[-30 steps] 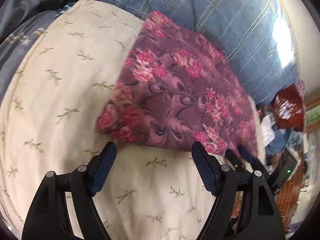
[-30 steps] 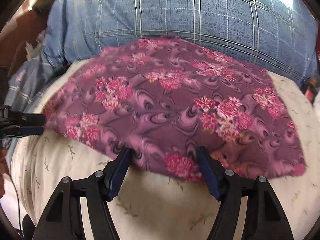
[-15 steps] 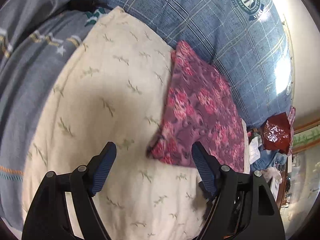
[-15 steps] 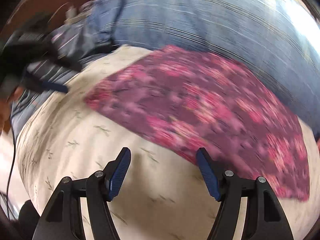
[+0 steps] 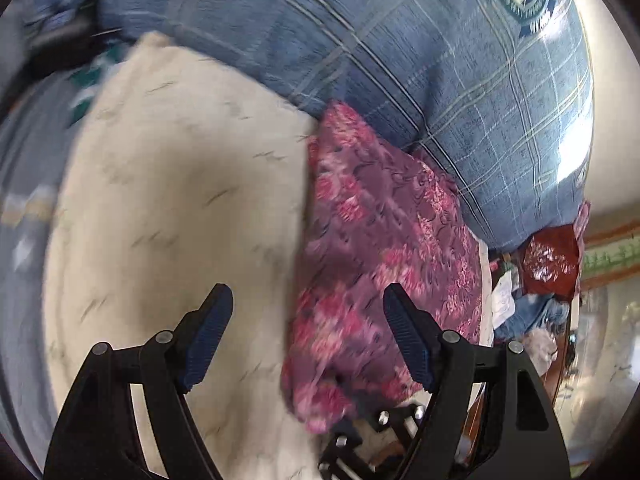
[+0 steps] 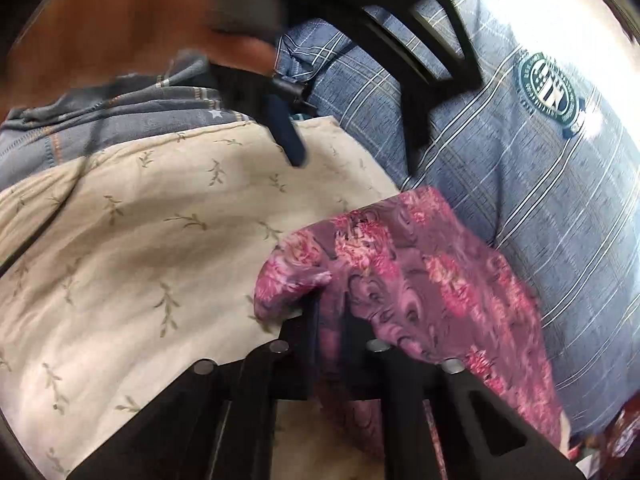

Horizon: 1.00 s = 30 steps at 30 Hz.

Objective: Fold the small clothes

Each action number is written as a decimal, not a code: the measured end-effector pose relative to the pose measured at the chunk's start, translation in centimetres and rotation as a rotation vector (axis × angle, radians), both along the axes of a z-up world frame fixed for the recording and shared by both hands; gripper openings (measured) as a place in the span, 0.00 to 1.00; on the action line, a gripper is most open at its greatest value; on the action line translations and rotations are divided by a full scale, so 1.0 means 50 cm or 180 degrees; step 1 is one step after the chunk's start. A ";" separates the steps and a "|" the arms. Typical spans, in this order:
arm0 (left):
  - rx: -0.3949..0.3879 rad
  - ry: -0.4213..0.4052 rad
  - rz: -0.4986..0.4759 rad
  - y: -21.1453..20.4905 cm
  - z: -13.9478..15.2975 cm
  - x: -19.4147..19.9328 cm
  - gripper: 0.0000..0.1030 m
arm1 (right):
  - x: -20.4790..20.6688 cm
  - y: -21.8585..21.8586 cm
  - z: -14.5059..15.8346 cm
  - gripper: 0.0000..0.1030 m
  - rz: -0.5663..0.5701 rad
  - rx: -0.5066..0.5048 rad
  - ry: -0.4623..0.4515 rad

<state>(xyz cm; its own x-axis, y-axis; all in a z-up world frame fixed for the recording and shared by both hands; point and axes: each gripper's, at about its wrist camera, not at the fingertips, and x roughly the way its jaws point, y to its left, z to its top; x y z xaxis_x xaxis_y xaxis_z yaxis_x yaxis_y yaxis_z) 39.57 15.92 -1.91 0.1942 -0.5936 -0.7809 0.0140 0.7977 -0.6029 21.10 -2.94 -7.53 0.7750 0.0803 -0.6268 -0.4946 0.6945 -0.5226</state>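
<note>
On the cream leaf-print pillow, a floral cloth is being folded.
At the pillow's right side, against the blue plaid cushion, lies the purple floral cloth. The right gripper has its fingers pressed together, pinching the cloth's lifted edge. The left gripper hovers with fingers spread, nothing between them gripped.

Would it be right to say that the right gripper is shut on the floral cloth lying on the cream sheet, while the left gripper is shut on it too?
Not quite: the left gripper is open, gripping nothing, as the left wrist view shows. The right gripper is indeed shut on the floral cloth on the cream sheet.
</note>
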 end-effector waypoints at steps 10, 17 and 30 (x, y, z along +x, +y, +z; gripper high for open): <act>0.0075 0.0080 -0.0471 -0.153 -0.036 0.092 0.60 | -0.023 -0.056 0.033 0.08 0.0182 0.0360 -0.0141; 0.0299 -0.0370 -0.0448 -0.172 0.034 0.064 0.08 | -0.034 -0.101 0.068 0.08 0.0079 0.0732 -0.0166; 0.0343 -0.0844 -0.0537 -0.334 0.217 -0.037 0.08 | -0.131 -0.322 0.192 0.06 -0.0474 0.1800 -0.0149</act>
